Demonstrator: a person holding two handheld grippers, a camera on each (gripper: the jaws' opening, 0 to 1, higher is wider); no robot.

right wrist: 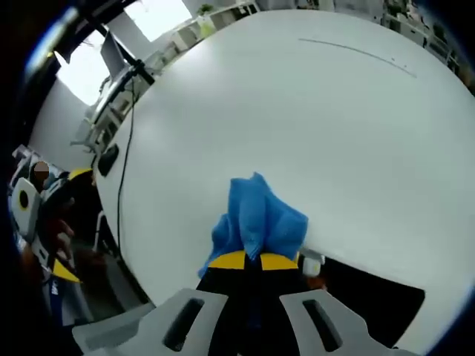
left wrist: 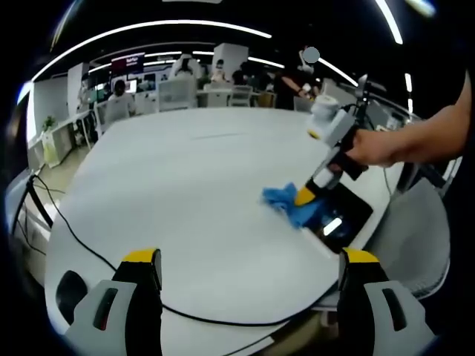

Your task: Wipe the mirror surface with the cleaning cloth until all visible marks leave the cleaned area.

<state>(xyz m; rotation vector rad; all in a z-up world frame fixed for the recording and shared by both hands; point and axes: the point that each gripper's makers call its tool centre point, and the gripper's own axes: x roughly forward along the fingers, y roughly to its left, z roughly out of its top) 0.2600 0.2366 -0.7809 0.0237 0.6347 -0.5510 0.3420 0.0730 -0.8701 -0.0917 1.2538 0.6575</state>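
In the right gripper view we see the right gripper (right wrist: 250, 261) with its yellow-tipped jaws drawn together on a bunched blue cleaning cloth (right wrist: 257, 216), which rises just ahead of the tips. Just beside the jaws, to their right, lies the dark mirror (right wrist: 371, 293) flat on the white table (right wrist: 312, 119), its near corner at the cloth. In the left gripper view our left gripper (left wrist: 249, 259) stands wide open, holding nothing, above the table edge; a black cable (left wrist: 82, 245) crosses between and left of its jaws. Well ahead of them, the cloth rests at the mirror's edge under the other gripper, held by a hand (left wrist: 371, 146).
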